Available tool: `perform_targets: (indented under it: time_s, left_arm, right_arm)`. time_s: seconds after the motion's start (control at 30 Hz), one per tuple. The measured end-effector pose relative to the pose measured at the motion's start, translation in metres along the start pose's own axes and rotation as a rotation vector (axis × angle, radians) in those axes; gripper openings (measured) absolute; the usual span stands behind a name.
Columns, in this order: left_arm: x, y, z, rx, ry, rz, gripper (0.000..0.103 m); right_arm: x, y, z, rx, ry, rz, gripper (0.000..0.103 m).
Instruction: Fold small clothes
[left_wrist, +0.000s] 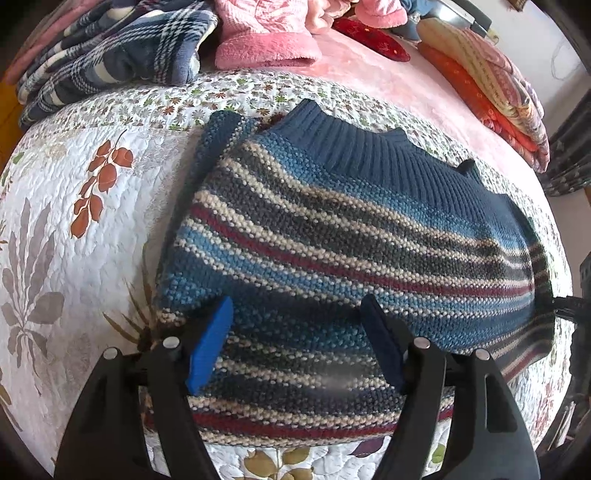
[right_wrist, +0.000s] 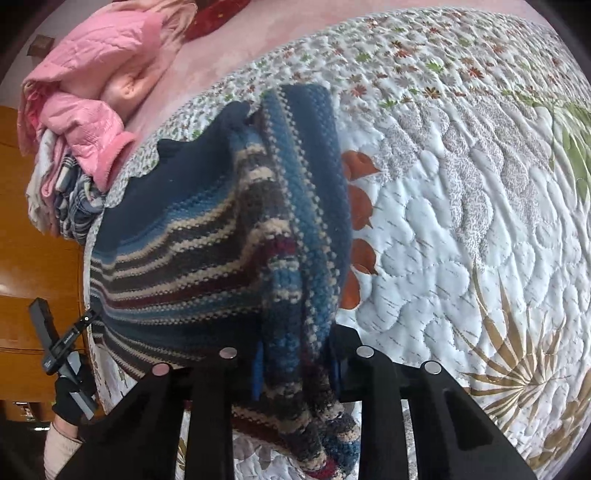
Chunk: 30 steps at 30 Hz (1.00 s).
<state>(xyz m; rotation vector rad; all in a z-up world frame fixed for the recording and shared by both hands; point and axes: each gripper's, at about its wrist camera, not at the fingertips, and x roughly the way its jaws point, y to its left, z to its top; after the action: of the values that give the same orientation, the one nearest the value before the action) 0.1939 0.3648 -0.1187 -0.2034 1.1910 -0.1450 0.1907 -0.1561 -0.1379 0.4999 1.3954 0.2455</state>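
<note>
Right wrist: hand-held gripper (right_wrist: 295, 363) pinching striped sweater (right_wrist: 207, 251) edge

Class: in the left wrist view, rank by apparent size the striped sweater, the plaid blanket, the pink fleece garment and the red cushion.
1. striped sweater, though nearest the camera
2. plaid blanket
3. pink fleece garment
4. red cushion

Bare quilt (right_wrist: 461, 229) lies open right of the striped sweater (left_wrist: 332, 236), and again on its left in the left wrist view. Beyond its collar, a plaid heap (left_wrist: 110, 55), pink clothes (left_wrist: 266, 44) and stacked cushions (left_wrist: 491, 88) crowd the bed's far side.
</note>
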Motion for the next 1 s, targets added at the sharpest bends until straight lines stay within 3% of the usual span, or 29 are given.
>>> perform_targets:
  time_s: [0.47, 0.73, 1.0]
  left_arm:
    - [-0.010, 0.002, 0.005, -0.044, -0.015, -0.039, 0.071]
    - [-0.027, -0.011, 0.010, -0.045, -0.050, -0.103, 0.071]
    - [-0.031, -0.011, 0.011, -0.057, -0.054, -0.117, 0.071]
  right_arm:
    - [-0.005, 0.029, 0.008, -0.005, -0.009, -0.043, 0.026]
    - [-0.027, 0.112, 0.000, -0.178, -0.061, 0.023, 0.025]
    - [-0.004, 0.182, -0.017, -0.337, -0.044, -0.021, 0.025]
